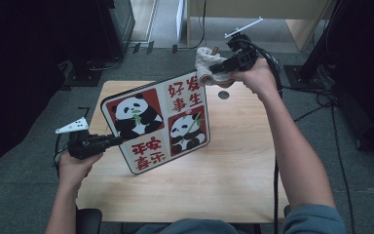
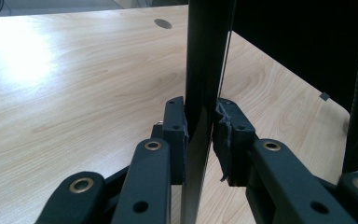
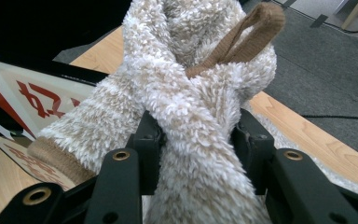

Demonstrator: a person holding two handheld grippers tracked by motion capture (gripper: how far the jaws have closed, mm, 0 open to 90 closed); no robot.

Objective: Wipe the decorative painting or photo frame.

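over the middle of the wooden table point(image 1: 233, 170) a square panda board point(image 1: 158, 122) stands tilted on its near edge, its printed face turned up toward the person, its far right corner lifted highest. the left gripper point(image 1: 114, 140) holds it at the left edge: in the left gripper view the two jaws stand a narrow gap apart with the board's dark edge point(image 2: 200, 93) pinched between the pads, so it is clamped thin-wise. the right gripper point(image 1: 214, 69) is at the far right corner of the board, its jaws closed tight on a bunched fluffy cloth point(image 1: 205, 62); in the right gripper view the cream pile point(image 3: 191, 107) bulges out between and above the jaws, with a brown loop point(image 3: 242, 35) standing up from it, and the cloth rests against the board's top corner.

the board looks stiff, flat and fairly light, with a smooth, probably slick printed face; a pinch on one edge alone lets it swing, so the grip wants to stay deep on the rim, well clear of the corner. the cloth is soft and squashy, gives under pressure and will not slip easily; holding it by the middle of the bunch, as here, leaves a fat pad free for rubbing the surface.
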